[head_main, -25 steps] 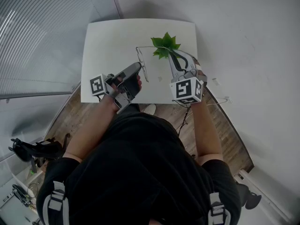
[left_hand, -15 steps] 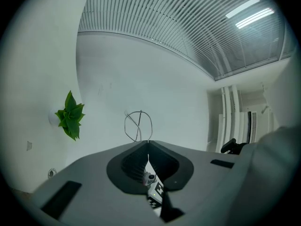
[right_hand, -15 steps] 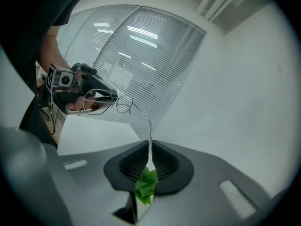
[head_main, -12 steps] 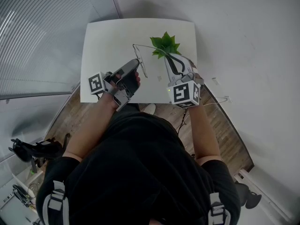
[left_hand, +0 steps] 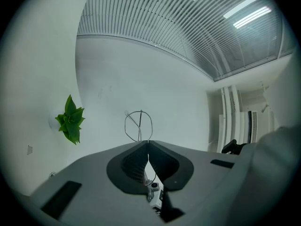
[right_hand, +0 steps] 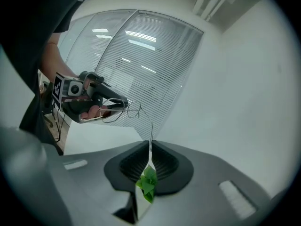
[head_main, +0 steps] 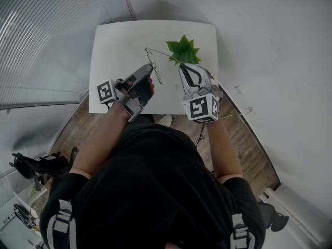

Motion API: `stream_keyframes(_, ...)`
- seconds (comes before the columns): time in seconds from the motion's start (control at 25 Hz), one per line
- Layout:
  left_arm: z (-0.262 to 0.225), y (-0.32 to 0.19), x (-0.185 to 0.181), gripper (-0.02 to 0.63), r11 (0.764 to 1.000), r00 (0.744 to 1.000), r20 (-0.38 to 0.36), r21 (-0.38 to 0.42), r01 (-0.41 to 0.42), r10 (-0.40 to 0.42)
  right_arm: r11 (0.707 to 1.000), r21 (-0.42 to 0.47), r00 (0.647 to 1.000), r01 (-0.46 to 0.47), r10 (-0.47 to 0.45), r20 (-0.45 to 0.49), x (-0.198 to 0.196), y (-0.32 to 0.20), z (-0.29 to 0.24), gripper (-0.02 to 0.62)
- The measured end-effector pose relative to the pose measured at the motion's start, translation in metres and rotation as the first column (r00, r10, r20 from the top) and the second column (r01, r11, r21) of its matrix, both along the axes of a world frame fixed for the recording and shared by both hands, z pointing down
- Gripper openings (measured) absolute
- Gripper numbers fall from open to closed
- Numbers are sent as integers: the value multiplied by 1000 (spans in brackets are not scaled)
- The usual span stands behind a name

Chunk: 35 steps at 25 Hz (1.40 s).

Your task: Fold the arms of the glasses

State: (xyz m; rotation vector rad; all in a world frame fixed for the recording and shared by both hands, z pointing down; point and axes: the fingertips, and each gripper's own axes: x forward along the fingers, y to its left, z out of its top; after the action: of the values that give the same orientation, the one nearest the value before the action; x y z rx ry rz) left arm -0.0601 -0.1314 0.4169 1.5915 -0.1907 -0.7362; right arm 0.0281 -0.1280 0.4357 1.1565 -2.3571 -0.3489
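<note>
Right gripper [head_main: 182,66] drifted inward, fingers [right_hand: 162,160] closing on glasses [right_hand: 134,109] (near table [head_main: 114,45] edge).

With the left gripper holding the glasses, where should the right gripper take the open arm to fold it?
Probably grip the arm of the glasses well along from its hinge, coming from the plant side, fingers across the thin wire: it sticks out that way from the frame in the left gripper. The right gripper, just closing, has it there.

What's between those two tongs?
Thin wire glasses: left tongs pinch the frame, right tongs, just closing, have one arm between them. Head and right gripper views show it.
</note>
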Motion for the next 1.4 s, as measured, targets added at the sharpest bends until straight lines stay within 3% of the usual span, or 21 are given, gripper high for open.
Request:
stream_keyframes(0.76, -1, -2, -4, 12, 1000, 1000, -4, 1, 20, -20, 997, -5, 995, 80, -79, 55, -26, 31, -5, 25)
stream_keyframes(1.4, -4, -5, -9, 12, 999, 999, -12, 2, 41, -41, 982, 0, 982, 186, -186, 41, -58, 51, -1, 28)
